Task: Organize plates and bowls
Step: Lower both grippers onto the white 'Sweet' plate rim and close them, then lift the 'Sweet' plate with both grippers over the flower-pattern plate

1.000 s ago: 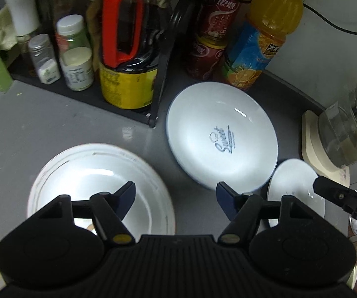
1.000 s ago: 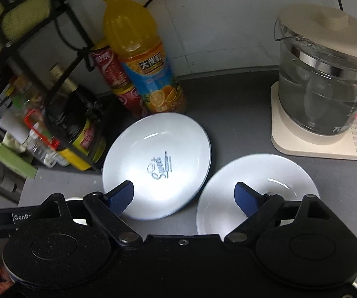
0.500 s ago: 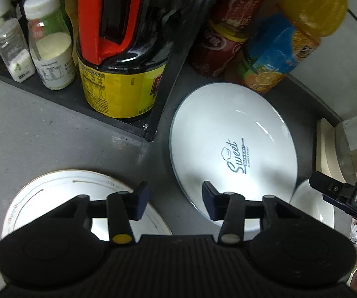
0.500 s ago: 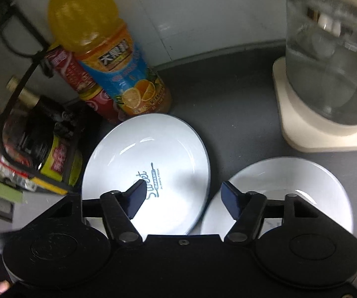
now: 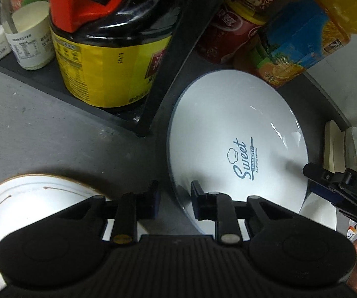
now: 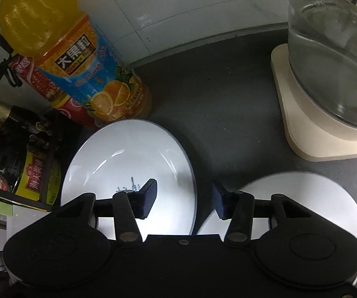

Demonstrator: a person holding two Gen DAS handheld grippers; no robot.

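A: Where are the dishes on the worktop (image 5: 42, 134)?

B: Three of them, all flat on the grey surface. The plate printed "Sweet" (image 5: 238, 146) lies in the middle, just in front of the orange juice bottle (image 6: 84, 57) and the red cans (image 5: 230, 32) by the back wall. The brown-rimmed plate (image 5: 29, 198) sits toward the worktop's left side, in front of the black rack (image 5: 153, 94) that holds the yellow-labelled soy sauce jug (image 5: 109, 67). The plain white plate (image 6: 309, 193) is on the right, near the glass kettle (image 6: 332, 57) on its cream base (image 6: 302, 134).

A: And the left gripper (image 5: 174, 204)?

B: Its jaws are closing, narrow now, over the left rim of the "Sweet" plate. One finger is outside the rim, the other over the plate. I can't see the pads pressing on it.

A: The right gripper (image 6: 184, 200)?

B: Also closing, still fairly spread. Its gap straddles the right rim of the "Sweet" plate, next to the plain white plate. It isn't pinching anything either.
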